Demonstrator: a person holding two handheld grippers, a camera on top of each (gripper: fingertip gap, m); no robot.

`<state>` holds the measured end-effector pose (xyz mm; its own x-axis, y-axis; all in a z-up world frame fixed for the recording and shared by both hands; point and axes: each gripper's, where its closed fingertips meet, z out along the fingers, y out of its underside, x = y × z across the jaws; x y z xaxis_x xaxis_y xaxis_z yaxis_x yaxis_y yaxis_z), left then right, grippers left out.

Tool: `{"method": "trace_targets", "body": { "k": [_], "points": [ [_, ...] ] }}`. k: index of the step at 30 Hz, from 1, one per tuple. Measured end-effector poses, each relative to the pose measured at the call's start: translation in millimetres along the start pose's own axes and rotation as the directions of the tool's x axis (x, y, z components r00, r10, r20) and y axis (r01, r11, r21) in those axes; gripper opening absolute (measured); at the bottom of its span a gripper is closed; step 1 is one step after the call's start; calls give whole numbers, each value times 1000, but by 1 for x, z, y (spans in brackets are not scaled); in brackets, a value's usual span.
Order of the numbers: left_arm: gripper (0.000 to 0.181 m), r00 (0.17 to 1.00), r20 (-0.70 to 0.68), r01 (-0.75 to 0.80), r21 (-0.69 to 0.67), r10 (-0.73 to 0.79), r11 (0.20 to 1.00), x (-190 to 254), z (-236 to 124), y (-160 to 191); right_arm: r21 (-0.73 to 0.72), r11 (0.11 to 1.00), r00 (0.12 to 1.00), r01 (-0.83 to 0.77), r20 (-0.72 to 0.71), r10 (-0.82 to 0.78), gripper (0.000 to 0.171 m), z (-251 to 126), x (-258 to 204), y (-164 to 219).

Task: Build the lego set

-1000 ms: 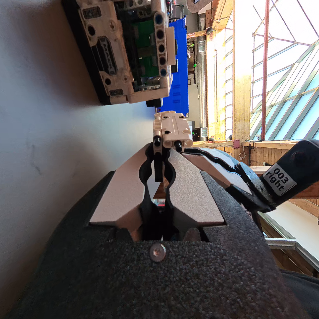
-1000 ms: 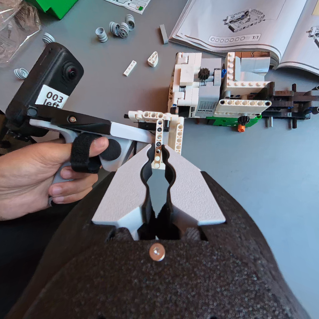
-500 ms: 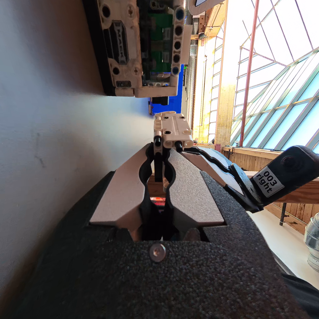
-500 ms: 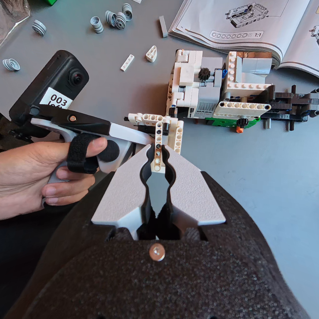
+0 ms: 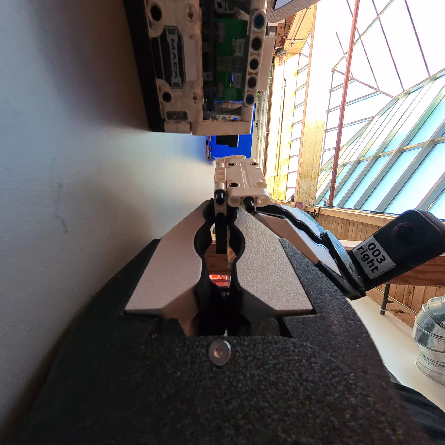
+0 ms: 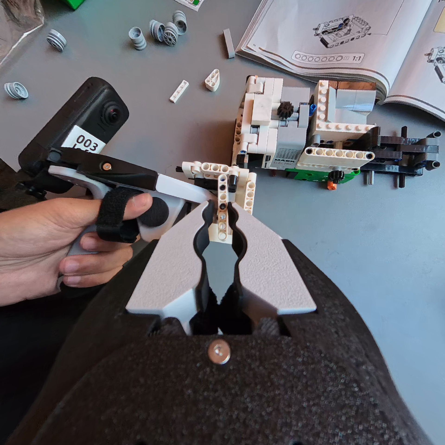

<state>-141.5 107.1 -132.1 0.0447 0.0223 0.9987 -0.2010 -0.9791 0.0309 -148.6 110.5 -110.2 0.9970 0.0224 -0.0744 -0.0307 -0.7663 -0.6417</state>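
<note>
Both grippers hold one small white beam assembly (image 6: 224, 185) with black pins in the air above the grey table. My right gripper (image 6: 221, 212) is shut on its long holed beam from below. My left gripper (image 5: 222, 212) is shut on a black-and-white beam of the same assembly (image 5: 240, 183); it also shows in the right wrist view (image 6: 168, 185), coming in from the left in a person's hand. The half-built white, grey and green truck (image 6: 308, 137) stands on the table just beyond; in the left wrist view it (image 5: 204, 65) sits ahead, at the top.
An open instruction booklet (image 6: 337, 41) lies behind the truck. Several grey wheel hubs (image 6: 163, 31), a grey beam (image 6: 228, 47) and two small white parts (image 6: 179, 91) lie at the back left. A clear plastic bag (image 6: 16, 26) lies in the far left corner. The tips of both grippers are at nearly the same place.
Both grippers have carried the assembly closer to the truck, which now looks larger and nearer in both views. The grips have not changed.
</note>
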Motion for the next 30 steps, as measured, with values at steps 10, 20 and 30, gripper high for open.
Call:
{"method": "trace_targets", "body": {
  "k": [10, 20, 30],
  "points": [
    [6, 1000, -9, 9, -3, -9, 1000, 1, 0, 0, 25, 1000, 1000, 11, -12, -11, 12, -11, 7, -4],
    [6, 1000, -17, 14, 0, -14, 1000, 2, -2, -2, 140, 981, 987, 132, 71, -143, 21, -27, -1, 6],
    [6, 999, -29, 21, -15, -22, 1000, 6, -2, 0, 184, 940, 958, 288, -72, -279, 16, -24, 5, 17]
  ]
}}
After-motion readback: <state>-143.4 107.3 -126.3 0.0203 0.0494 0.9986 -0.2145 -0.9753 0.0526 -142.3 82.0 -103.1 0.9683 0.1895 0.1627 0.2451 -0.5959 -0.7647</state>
